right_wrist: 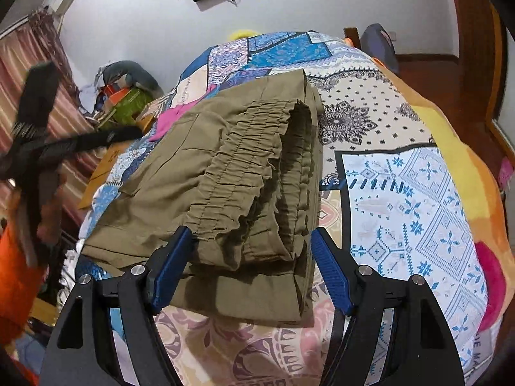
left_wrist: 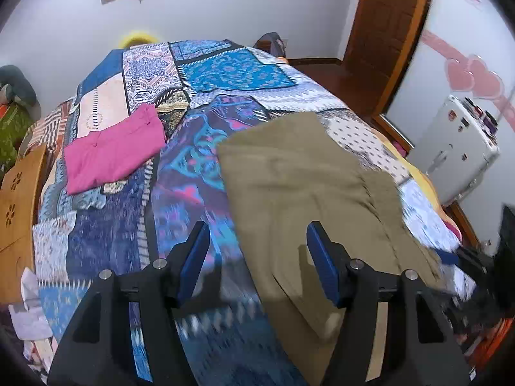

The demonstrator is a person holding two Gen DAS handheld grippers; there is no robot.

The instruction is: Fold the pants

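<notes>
- Left hand-held gripper [left_wrist: 254,257]: spread wide, released, grasping nothing, hovering over the near edge of the olive pants [left_wrist: 309,173]; right finger above the cloth, left finger above the bedspread [left_wrist: 106,231].
- Right hand-held gripper [right_wrist: 251,257]: spread wide, released; folded pants [right_wrist: 225,173] lying between the blue pads [right_wrist: 331,273], gathered waistband nearest; contact with the left pad hard to judge.
- Pants flat on the patterned bed, right of a folded pink garment [left_wrist: 112,148].
- Near parts of the left view smeared by motion blur; pink garment mostly hidden behind the pants in the right view.
</notes>
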